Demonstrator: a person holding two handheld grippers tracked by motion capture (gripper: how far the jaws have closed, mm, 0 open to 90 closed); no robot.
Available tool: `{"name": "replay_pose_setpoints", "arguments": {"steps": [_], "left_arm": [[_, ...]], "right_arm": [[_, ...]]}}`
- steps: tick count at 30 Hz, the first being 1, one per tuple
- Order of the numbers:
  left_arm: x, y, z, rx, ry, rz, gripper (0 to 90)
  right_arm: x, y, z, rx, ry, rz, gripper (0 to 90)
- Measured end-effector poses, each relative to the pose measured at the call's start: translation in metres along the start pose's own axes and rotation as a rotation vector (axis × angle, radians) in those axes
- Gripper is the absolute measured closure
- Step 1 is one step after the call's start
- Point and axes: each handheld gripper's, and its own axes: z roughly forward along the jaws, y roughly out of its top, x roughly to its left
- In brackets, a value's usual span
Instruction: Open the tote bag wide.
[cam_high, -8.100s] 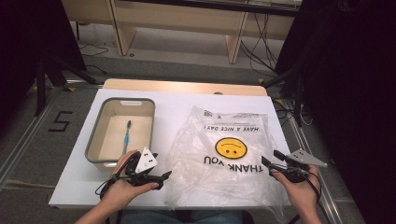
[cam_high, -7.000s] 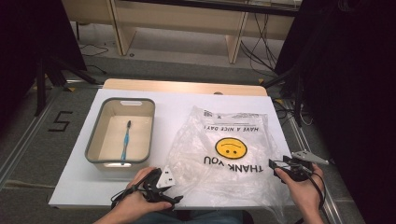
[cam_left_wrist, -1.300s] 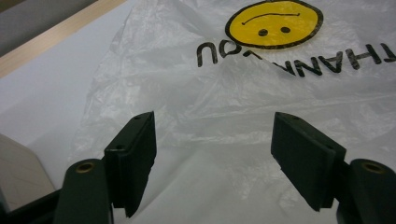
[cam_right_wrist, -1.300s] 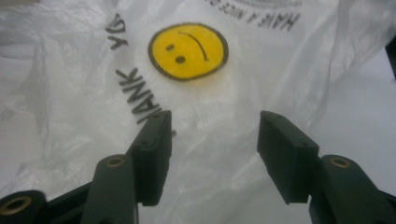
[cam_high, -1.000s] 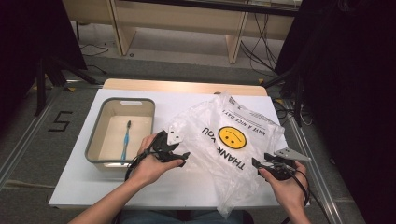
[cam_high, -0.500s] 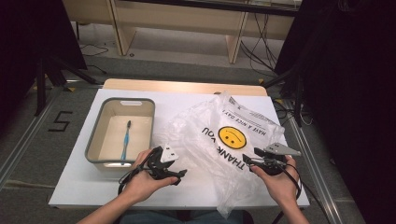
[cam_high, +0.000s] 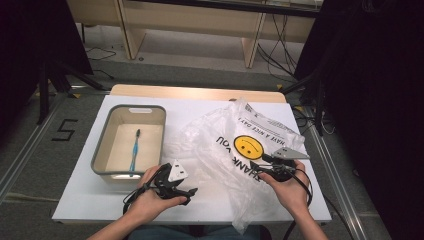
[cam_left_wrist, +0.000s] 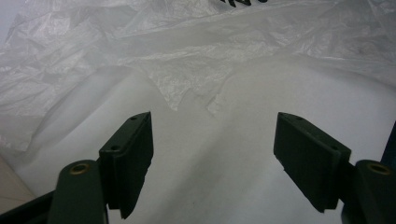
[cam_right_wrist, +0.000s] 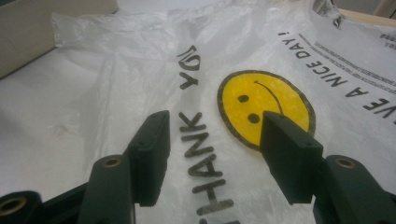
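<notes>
Where the worktop (cam_high: 90, 205) meets its left edge, a grey bin (cam_high: 129, 141) stands with a blue toothbrush (cam_high: 134, 149) lying lengthwise on its floor. Just in front of the bin's near right corner, the left gripper (cam_high: 190, 192) lies low over the white surface in the person's left hand (cam_high: 150, 200), pointing right toward the bag (cam_high: 235, 145). Its fingers (cam_left_wrist: 133, 154) are spread wide with nothing between them; in the left gripper view they frame bare worktop, and the bag's crumpled clear edge (cam_left_wrist: 187, 79) lies a little ahead of the tips, not touching them.

To the right, the thin plastic bag covers the middle and right of the worktop, rumpled, and its near end hangs over the front edge. Its print shows a yellow smiley (cam_high: 248, 147) with "THANK YOU" beside it and "HAVE A NICE DAY!" farther out.

Farther right, the right gripper (cam_high: 265, 167) rests on or just above the bag in the person's right hand (cam_high: 287, 187), aimed left at the smiley. Its fingers (cam_right_wrist: 154, 149) are released and stand well apart, straddling the "THANK" lettering (cam_right_wrist: 205, 158) and the smiley's (cam_right_wrist: 264, 105) lower rim; whether the tips press the film cannot be told.
</notes>
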Motion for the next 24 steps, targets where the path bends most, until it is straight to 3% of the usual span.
{"name": "replay_pose_setpoints", "arguments": {"steps": [16, 24], "left_arm": [[-0.001, -0.003, 0.007, 0.018, -0.007, 0.009, 28.2], [-0.001, -0.003, 0.017, 0.019, -0.012, -0.003, 34.1]], "right_arm": [[0.017, 0.013, 0.019, 0.003, 0.061, -0.042, 43.4], [0.032, 0.020, 0.030, 0.009, 0.127, -0.067, 42.6]]}}
